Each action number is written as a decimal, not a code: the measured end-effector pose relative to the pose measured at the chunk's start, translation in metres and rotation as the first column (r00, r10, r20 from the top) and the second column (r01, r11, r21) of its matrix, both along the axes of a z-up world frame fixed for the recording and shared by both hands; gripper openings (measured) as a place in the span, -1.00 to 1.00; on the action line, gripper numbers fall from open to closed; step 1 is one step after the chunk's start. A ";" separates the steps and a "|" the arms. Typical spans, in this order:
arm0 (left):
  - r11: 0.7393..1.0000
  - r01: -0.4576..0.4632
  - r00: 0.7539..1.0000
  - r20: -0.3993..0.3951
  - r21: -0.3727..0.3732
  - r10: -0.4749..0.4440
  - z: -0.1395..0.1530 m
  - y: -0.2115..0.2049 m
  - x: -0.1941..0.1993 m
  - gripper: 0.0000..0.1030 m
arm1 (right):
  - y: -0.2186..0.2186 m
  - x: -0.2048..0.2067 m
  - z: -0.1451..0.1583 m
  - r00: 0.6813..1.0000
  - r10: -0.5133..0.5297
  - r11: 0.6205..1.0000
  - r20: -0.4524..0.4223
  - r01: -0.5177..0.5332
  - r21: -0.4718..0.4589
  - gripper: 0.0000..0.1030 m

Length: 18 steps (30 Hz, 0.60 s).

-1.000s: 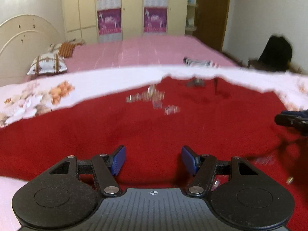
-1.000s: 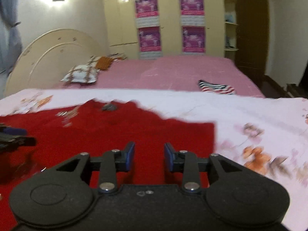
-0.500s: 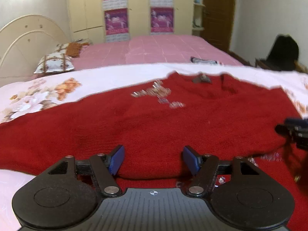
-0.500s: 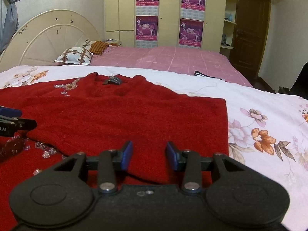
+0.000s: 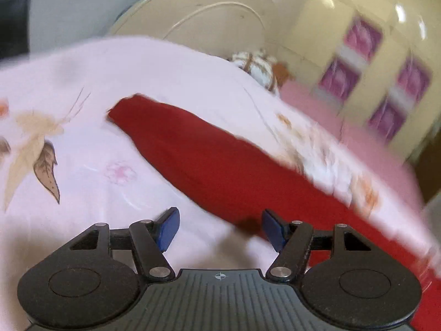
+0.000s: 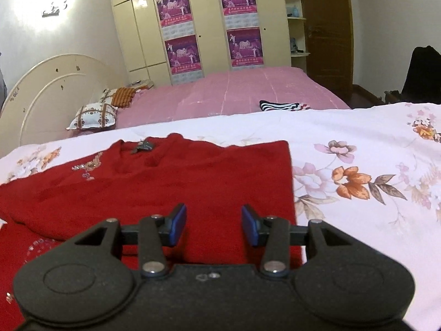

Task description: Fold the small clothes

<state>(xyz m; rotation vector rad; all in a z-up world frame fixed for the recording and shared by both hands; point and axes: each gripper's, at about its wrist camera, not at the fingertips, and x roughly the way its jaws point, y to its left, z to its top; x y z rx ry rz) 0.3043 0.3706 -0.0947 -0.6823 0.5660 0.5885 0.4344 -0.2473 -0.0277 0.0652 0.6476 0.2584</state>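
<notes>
A red knit sweater [image 6: 171,182] with sequin trim lies on the floral bedsheet [image 6: 358,143], its right side folded in with a straight edge. My right gripper [image 6: 213,227] is open and empty, low over the sweater's near right part. In the left wrist view one long red sleeve [image 5: 198,154] stretches out to the left over the sheet [image 5: 82,165]. My left gripper [image 5: 220,227] is open and empty, just above the sleeve's lower edge. This view is tilted and blurred.
A pink bed [image 6: 248,88] lies beyond, with a striped garment [image 6: 284,106] and pillows [image 6: 93,115] on it. A cream headboard [image 6: 49,91] stands at the left, a wardrobe [image 6: 206,22] and a wooden door [image 6: 325,27] behind.
My left gripper has swung left and tilted, from the sweater's body to its outstretched sleeve. My right gripper has risen a little and stays over the sweater's right part.
</notes>
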 end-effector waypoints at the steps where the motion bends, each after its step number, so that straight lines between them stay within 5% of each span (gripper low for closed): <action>1: 0.998 -0.015 0.999 0.049 -0.059 0.018 -0.003 0.014 -0.004 0.30 | 0.003 0.000 0.001 1.000 0.003 1.000 0.002 -0.003 0.002 -0.16; 4: 0.985 -0.045 0.988 0.139 -0.166 0.069 -0.012 0.045 -0.008 0.30 | 0.011 0.000 0.005 1.000 0.020 1.000 0.009 -0.020 0.003 -0.15; 10: 0.974 -0.047 0.973 0.211 -0.222 0.095 -0.026 0.075 0.007 0.30 | 0.018 0.004 0.010 0.999 0.029 1.000 0.016 -0.029 0.007 -0.12; 12: 0.977 -0.036 0.978 0.191 -0.212 0.078 -0.028 0.081 0.015 0.00 | 0.015 0.007 0.010 1.000 0.017 1.000 0.010 -0.018 0.015 -0.12; 13: 0.982 -0.052 0.988 0.134 -0.182 0.077 -0.028 0.084 0.020 -0.77 | 0.013 0.008 0.009 1.000 0.010 1.000 0.007 -0.010 0.019 -0.12; 14: 0.985 -0.061 0.993 0.086 -0.163 0.075 -0.030 0.090 0.024 -0.91 | 0.012 0.008 0.008 1.000 0.005 1.000 0.003 -0.005 0.022 -0.12; 18: 0.998 0.052 0.990 0.132 -0.025 -0.048 -0.005 0.057 0.038 -0.92 | 0.008 0.009 0.004 1.000 -0.004 1.000 -0.005 0.004 0.026 -0.12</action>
